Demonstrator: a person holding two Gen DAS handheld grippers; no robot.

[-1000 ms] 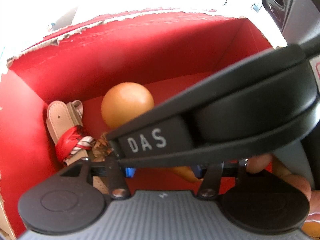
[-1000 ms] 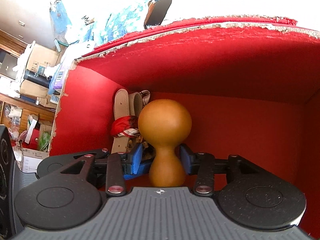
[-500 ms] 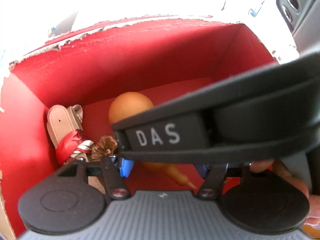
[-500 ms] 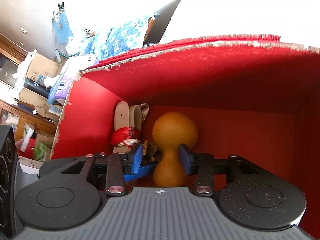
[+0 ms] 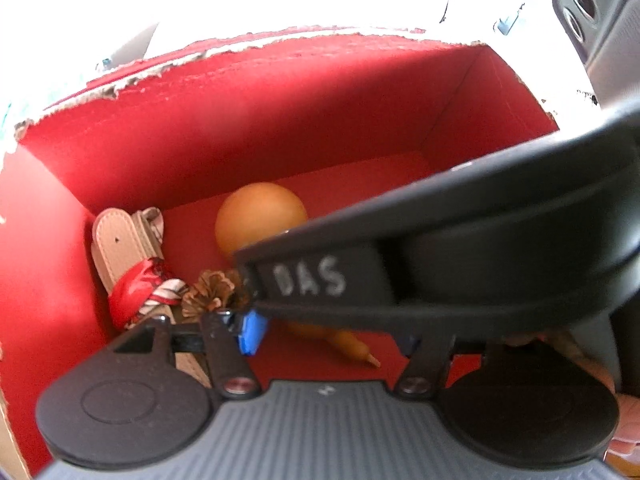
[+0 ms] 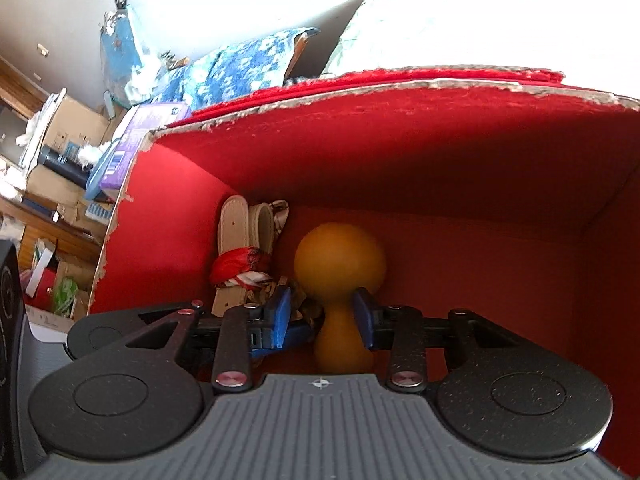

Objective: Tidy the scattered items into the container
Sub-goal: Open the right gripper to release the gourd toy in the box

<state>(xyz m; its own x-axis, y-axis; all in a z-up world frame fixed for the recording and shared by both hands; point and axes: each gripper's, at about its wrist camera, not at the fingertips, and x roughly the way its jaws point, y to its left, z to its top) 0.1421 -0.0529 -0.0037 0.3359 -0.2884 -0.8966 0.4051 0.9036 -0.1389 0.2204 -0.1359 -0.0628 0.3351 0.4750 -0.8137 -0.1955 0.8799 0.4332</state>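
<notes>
- Since the gourd [image 6: 340, 280] is a dried, hollow-looking shell with a round bulb, a narrow waist and a thin pointed stem, it will probably be light, rigid and smooth, and likely to crack if squeezed hard; the waist is the natural place to hold it.
- It lies on the floor of the red box [image 6: 400, 160], bulb toward the far wall, just beside a folded beige belt [image 6: 236, 236] bound with a red patterned scarf [image 6: 240, 266], with a pine cone [image 5: 212, 294] near the belt's end.
- The right gripper [image 6: 320, 320] reaches down into the box, its blue pads [image 6: 280, 316] on either side of the waist and standing apart from it with a visible gap, so the gourd looks released.
- From the left wrist view, the left gripper [image 5: 328, 332] is also angled into the box behind the right tool, whose black body marked "DAS" [image 5: 400, 280] crosses the frame; its pads appear spread wide with nothing between them, the right pad mostly hidden.
- A person's fingers [image 5: 624, 448] show at the lower right edge.
</notes>
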